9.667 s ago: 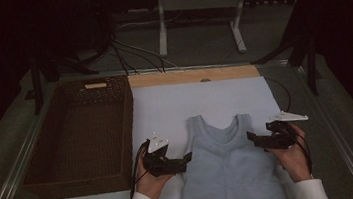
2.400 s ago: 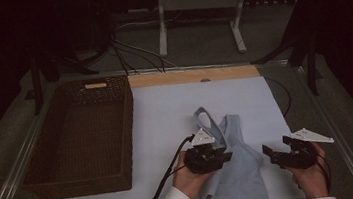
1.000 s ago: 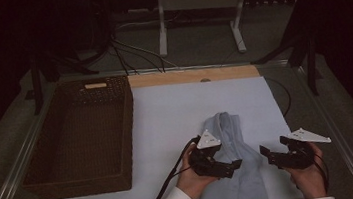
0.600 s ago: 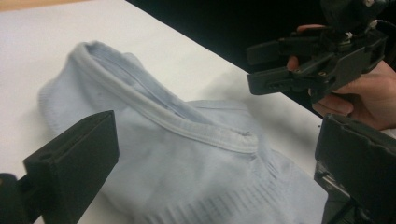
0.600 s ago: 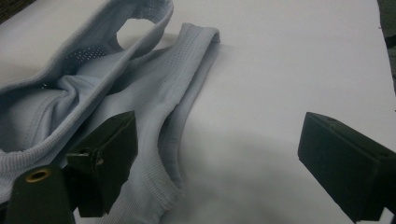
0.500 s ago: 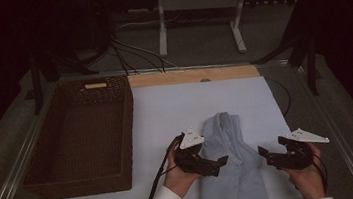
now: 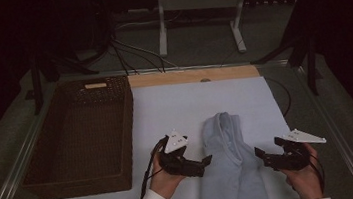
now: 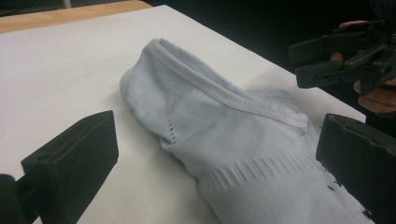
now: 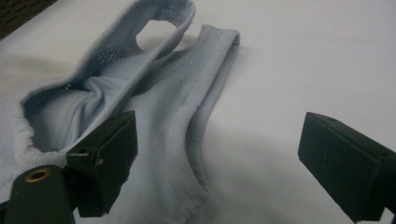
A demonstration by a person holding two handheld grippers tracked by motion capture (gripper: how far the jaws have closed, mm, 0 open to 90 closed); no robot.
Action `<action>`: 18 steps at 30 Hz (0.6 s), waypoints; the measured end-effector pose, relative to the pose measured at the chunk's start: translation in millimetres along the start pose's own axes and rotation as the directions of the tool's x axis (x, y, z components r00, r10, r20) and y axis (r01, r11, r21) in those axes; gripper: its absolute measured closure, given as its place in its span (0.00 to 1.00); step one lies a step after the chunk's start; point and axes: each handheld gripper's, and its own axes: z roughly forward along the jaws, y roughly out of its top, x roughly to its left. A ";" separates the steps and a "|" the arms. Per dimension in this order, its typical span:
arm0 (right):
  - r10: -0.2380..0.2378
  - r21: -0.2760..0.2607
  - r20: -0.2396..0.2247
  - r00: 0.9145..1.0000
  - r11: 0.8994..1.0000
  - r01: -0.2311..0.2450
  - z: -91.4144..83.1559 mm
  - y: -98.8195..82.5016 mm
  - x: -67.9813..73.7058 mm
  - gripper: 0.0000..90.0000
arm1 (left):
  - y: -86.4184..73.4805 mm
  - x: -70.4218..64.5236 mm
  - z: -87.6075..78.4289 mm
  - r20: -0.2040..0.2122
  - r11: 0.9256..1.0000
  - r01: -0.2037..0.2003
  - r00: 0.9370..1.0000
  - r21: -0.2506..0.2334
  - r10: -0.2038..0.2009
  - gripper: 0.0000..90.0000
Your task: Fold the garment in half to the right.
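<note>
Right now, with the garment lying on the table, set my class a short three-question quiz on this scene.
1. True or false: the pale blue knitted sleeveless top lies inside the dark brown woven basket.
2. Which gripper stands nearer the basket: A the left gripper, B the right gripper?
3. Fill in: the top rests on a ___ sheet covering the table.

Key
1. False: it lies folded lengthwise on the sheet, to the right of the basket.
2. A: it is between basket and top, its jaws open and nothing between them. The right gripper, also open, is at the top's other side.
3. White.
</note>
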 end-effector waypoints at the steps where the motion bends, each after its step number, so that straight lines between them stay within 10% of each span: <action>1: 0.000 0.002 -0.006 1.000 1.000 0.000 0.6 -0.1 0.8 0.13 | -0.3 0.9 -0.9 -0.005 1.000 -0.004 1.000 0.003 0.004 0.00; 18: -0.009 0.018 -0.088 0.996 1.000 0.011 4.8 -0.3 20.9 0.16 | -3.3 10.2 -19.3 -0.040 1.000 0.007 0.999 -0.004 -0.007 0.00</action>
